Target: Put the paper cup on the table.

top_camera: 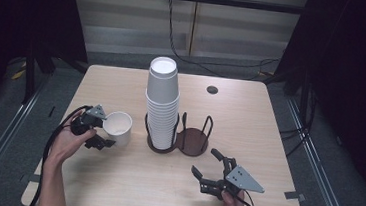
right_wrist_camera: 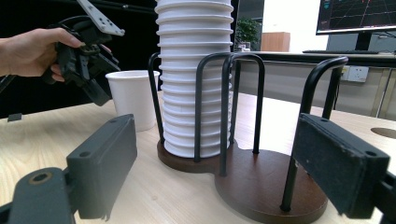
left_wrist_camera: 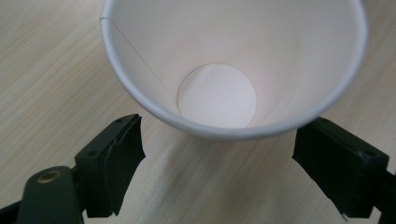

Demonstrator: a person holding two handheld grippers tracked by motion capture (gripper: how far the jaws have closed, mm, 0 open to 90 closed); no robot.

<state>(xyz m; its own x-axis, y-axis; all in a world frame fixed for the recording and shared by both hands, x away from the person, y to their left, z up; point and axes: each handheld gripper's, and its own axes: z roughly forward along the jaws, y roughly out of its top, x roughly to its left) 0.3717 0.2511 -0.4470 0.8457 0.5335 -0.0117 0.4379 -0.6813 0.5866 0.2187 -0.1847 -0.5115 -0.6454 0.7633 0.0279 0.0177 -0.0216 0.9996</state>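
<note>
Looking down from above: single paper cup (top_camera: 117,126) standing upright and mouth-up on the table (top_camera: 268,140), left of the holder (top_camera: 192,141) and clear of it. Just beside the cup on its left, the left gripper (top_camera: 102,132), held in the left hand (top_camera: 67,143).

From the left gripper view, staring pretty much straight down into the cup, white bottom disc and side seam plain to see. Both black jaws spread wide, one either side of the near rim, tips right up by the rim. Can't quite tell whether a tip brushes the paper, a bit soft there, but no squeeze or dent in the rim, so calling it released, not grasping.

Tall stack (top_camera: 161,101) of nested white cups sitting mouth-down in the left ring of the dark wooden holder, hemmed in by the black wire loops. Right ring bare, just the brown base.

Right gripper (top_camera: 205,161) low at the front right of the table in the right hand (top_camera: 232,202), well apart from the cup. Jaws wide apart there too, nothing between them, pointing level at the holder with the stack behind the wires. Also visible from there: cup off to the left past the stack, left gripper tipped down over its far side.
</note>
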